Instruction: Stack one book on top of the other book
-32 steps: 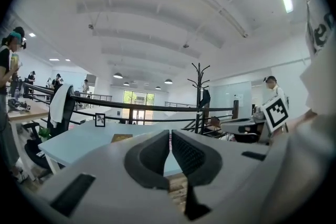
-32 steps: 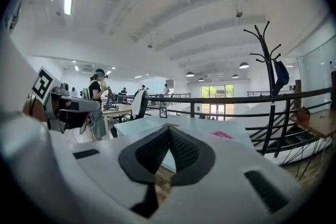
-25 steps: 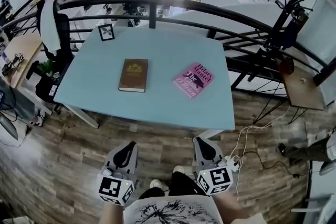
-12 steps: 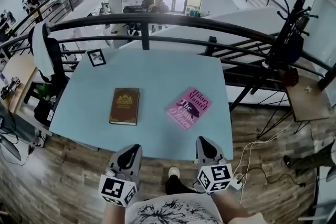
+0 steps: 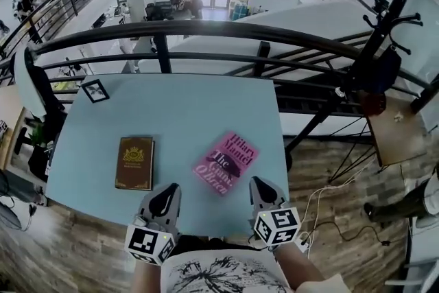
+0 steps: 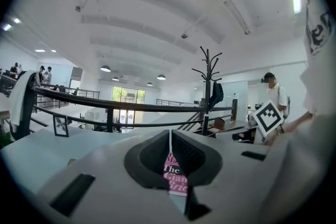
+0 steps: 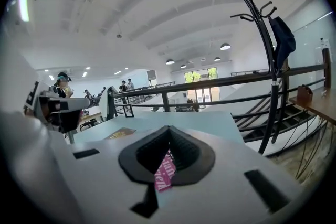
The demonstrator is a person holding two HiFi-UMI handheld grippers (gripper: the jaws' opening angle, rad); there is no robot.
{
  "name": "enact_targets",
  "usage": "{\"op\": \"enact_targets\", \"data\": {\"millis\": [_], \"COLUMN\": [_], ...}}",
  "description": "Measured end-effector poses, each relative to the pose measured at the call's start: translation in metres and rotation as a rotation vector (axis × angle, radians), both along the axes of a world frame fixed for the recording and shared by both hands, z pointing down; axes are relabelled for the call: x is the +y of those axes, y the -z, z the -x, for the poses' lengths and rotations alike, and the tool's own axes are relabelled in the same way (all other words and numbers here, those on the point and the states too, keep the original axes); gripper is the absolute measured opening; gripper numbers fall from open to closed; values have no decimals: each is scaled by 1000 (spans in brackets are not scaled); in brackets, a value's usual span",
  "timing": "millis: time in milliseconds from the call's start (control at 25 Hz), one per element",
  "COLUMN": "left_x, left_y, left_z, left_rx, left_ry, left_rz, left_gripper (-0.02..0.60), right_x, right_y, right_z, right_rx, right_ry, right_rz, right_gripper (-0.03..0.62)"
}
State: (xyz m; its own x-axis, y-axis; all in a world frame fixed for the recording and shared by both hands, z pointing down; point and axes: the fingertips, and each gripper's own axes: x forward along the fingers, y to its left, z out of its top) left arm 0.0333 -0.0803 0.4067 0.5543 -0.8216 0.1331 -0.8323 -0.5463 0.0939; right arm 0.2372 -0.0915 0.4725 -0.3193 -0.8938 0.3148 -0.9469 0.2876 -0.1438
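Pink book [image 5: 226,162] lies beyond left gripper [image 5: 169,189] and right gripper [image 5: 259,184], jaws closed, empty.

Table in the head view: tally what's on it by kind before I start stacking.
Books: 2, the brown book and the pink book
Frames: 1, the picture frame
Total: 3
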Motion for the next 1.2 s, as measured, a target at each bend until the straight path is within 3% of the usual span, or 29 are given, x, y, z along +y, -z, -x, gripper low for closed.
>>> {"op": "enact_targets", "data": {"millis": [360, 520, 560, 640, 680, 840, 1200], "left_x": [-67, -89, -93, -100, -103, -119, -131], "left_y": [-10, -25, -30, -42, -49, -61, -116], "left_z": [-28, -23, -21, -17, -14, -9, 3], "left_rx": [-33, -36, -37, -34, -27, -16, -31], "left_ry": [-144, -192, -203, -225, -235, -242, -275], "left_rz": [43, 77, 88, 99, 100, 122, 200], "left_gripper": [15, 15, 15, 15, 15, 15, 15], "right_x": [-33, -42, -45, -50, -52, -60, -84], "right_y": [-47, -98, -112, -137, -148, -186, -232], "right_z": [-14, -6, -5, -1, -1, -9, -12], "right_rx": [-54, -11, -18, -81, -125, -243, -300], "right_ry": [-130, -148, -150, -161, -178, -290, -409], "right_rz": [176, 285, 316, 383, 413, 510, 612], "right_gripper": [-5, -6, 6, 111, 126, 174, 213]}}
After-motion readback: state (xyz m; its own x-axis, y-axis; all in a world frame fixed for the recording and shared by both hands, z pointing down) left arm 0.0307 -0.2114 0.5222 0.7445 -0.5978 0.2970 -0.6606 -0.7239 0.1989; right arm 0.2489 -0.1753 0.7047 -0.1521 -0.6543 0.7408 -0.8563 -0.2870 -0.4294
